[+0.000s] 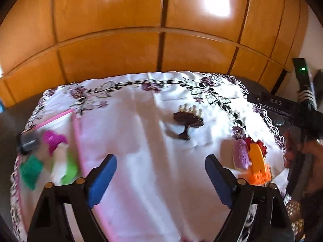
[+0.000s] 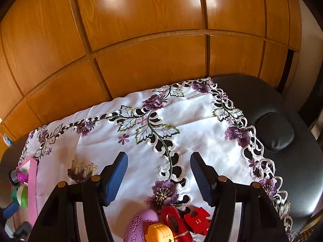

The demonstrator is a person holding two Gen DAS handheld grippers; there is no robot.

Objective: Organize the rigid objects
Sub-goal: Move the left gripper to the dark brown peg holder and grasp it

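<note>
Blue-padded jaws on our left gripper (image 1: pixel 160 178) and right gripper (image 2: pixel 159 178) both gape empty above the embroidered cloth (image 1: pixel 137 141), near a brown comb (image 1: pixel 186 121).

On the embroidered cloth (image 2: pixel 181 121) I count one dark brown hair claw (image 1: pixel 186 121), one lilac oval piece (image 1: pixel 240 153), one orange piece (image 1: pixel 257 159), one red puzzle-shaped piece (image 2: pixel 196 219), and one pink-rimmed tray (image 2: pixel 32 181) holding several blurred coloured items.
</note>
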